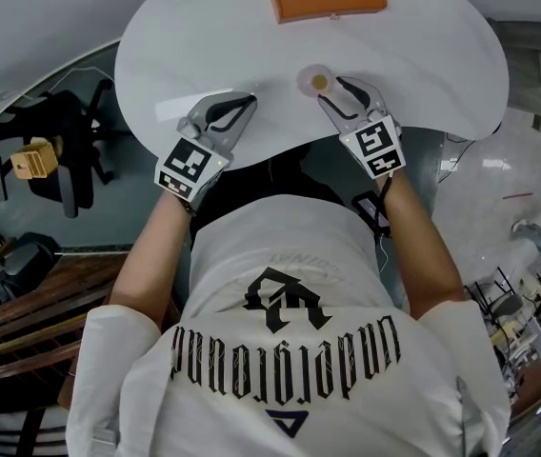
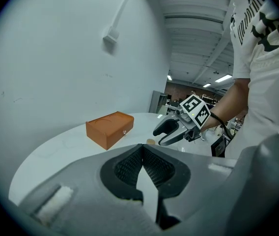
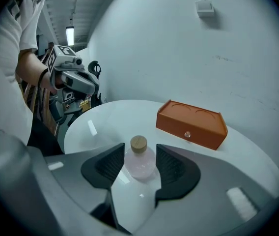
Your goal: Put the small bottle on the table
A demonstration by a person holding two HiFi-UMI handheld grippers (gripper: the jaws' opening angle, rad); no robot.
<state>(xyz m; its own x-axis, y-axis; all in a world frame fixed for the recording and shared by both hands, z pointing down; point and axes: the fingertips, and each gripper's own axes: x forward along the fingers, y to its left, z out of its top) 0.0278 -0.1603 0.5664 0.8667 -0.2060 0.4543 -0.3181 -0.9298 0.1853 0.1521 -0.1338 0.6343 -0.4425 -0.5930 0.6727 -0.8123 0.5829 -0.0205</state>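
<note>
Small bottle [image 3: 139,160] near table [image 1: 423,112] edge, seemingly untouched

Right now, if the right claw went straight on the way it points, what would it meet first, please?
Probably the small bottle, standing on the table between the open jaws of the right claw; the orange box lies farther on.

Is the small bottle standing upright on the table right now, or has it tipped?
Upright: the small bottle stands on the white table, cork stopper on top, between the right gripper's open jaws.
</note>
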